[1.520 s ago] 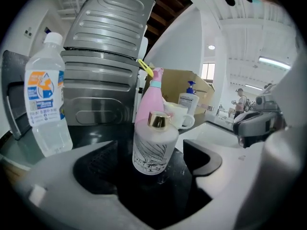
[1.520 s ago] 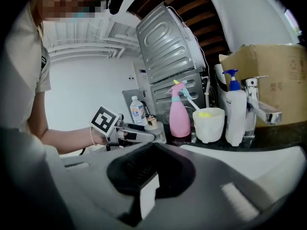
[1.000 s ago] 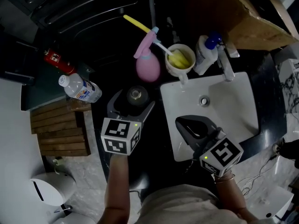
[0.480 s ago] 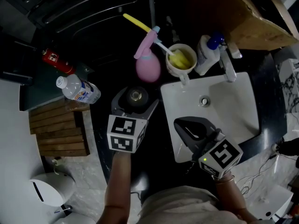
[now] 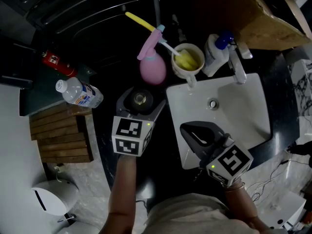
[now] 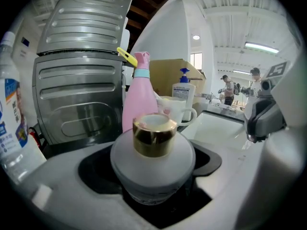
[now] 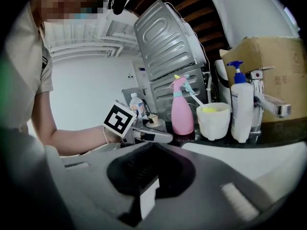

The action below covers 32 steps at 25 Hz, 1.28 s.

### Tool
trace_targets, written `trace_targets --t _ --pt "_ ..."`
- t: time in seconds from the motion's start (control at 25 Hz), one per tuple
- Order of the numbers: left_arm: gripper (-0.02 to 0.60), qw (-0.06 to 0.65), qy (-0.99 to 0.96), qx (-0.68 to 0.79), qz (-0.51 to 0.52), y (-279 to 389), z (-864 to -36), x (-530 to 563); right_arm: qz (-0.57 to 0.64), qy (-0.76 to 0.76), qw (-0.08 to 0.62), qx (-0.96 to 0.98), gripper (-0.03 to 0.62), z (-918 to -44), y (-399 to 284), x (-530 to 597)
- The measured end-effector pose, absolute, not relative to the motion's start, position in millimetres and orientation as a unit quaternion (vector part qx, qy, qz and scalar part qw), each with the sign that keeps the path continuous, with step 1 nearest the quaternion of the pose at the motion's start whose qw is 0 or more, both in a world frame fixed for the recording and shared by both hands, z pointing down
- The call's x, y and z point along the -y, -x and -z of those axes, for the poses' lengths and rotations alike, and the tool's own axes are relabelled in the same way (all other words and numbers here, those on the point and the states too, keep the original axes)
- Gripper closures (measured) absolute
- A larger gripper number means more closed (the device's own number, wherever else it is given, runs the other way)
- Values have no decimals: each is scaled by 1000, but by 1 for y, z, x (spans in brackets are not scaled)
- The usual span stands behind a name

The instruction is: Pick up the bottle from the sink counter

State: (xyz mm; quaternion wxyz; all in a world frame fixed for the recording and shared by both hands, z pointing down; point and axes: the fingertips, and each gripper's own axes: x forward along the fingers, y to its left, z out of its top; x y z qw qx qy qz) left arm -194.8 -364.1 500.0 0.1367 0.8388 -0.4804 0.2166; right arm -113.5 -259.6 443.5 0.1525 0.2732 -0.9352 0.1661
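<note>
A small frosted round bottle (image 5: 140, 99) with a gold cap stands on the black counter left of the sink. My left gripper (image 5: 143, 101) reaches around it, one jaw on each side, and is shut on its body. In the left gripper view the bottle (image 6: 152, 152) sits deep in the black hollow between the jaws of the left gripper (image 6: 151, 169). My right gripper (image 5: 189, 131) hovers over the white sink's (image 5: 243, 116) front left part, shut and empty. The right gripper view shows the right gripper (image 7: 148, 176) with its jaws together, and the left gripper (image 7: 149, 134) beyond them.
Behind the bottle stand a pink spray bottle (image 5: 152, 67), a cream mug (image 5: 186, 61) holding a yellow brush, a white pump bottle (image 5: 214, 55) and the faucet (image 5: 237, 65). To the left lie a clear water bottle (image 5: 80, 92), a red can (image 5: 57, 63) and a wooden slatted stand (image 5: 63, 135).
My left gripper has slid forward so its jaws now reach round the bottle. The right gripper has barely moved.
</note>
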Motion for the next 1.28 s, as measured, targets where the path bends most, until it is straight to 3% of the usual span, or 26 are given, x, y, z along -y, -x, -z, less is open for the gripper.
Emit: trace_targets --t 0.2,0.4,1.28 --pt "177 137 -832 492 -220 196 -496 362 -171 -272 154 934 592 -440 113 255" --pt "227 124 -834 489 -223 194 -493 365 -176 -275 157 932 592 -440 110 256" --pt "235 136 -852 463 -204 186 -488 345 -174 -247 130 944 592 -428 114 255"
